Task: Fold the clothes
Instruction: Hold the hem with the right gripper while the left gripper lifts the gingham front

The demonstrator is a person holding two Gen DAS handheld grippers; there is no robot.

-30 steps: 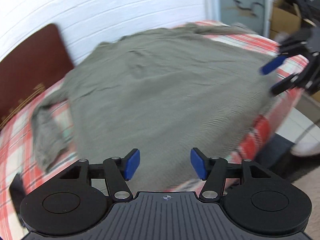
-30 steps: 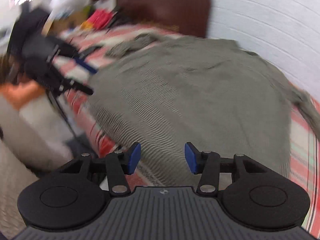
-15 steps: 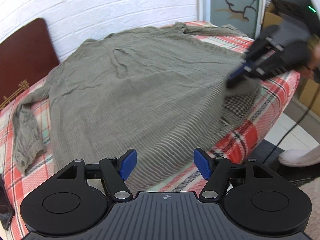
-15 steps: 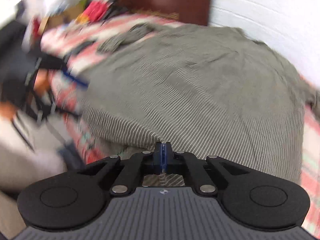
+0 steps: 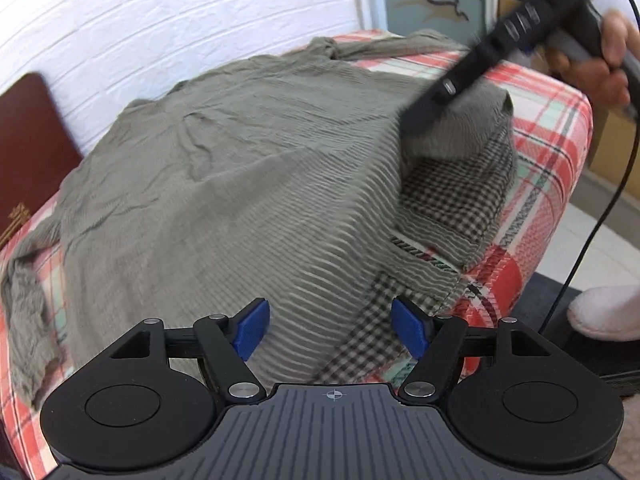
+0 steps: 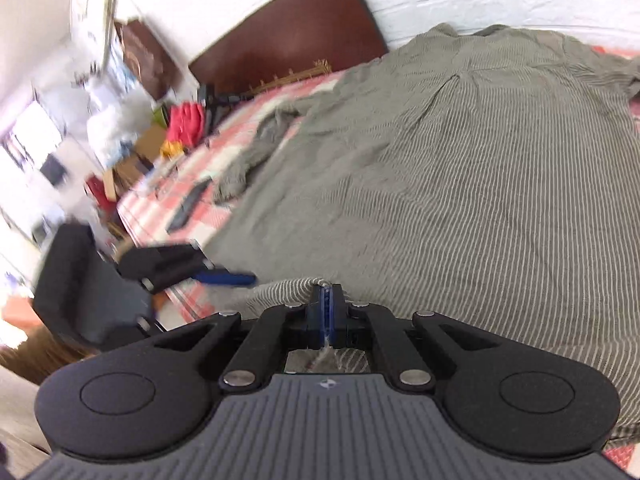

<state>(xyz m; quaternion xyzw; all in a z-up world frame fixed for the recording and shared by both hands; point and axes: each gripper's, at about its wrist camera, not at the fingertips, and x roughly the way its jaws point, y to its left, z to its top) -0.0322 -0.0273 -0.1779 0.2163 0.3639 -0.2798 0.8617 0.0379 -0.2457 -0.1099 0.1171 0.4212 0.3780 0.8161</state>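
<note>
- The right gripper (image 6: 326, 312) has its blue pads pinched together on the hem corner of the grey striped shirt (image 5: 224, 184); a nub of cloth shows above the pads and a wisp below them. In the left wrist view that corner is lifted and turned over, so the checked lining (image 5: 452, 196) faces up.
- The left gripper (image 5: 331, 327) has just been opening and its jaws stand wide apart over the near hem, the blue pads (image 5: 250, 330) gripping nothing; cloth lies under the gap, not pressed.
- The shirt lies spread across the plaid bedsheet (image 5: 536, 120), collar towards the white brick wall (image 5: 180, 12), one sleeve (image 5: 24, 312) trailing beside the brown headboard (image 6: 288, 40).
- Risk: the right pinch looks shallow. A quick pull across could, I judge, drag the corner out and drop the fold half made.
- Risk: only one corner is held. If the right hand carries on alone, the hem would likely twist and the fold land skewed, with the lining bunched.
- Risk: the left jaws may close on both shirt and bedsheet, since the hem hangs right at the mattress edge; lifting would then haul the sheet too.
- Risk: the loose sleeve may get trapped crumpled beneath the fold.
- Risk: the dark flat object (image 6: 188, 208) on the bed, too blurred to name, sits near the sleeve and could be swept off.
</note>
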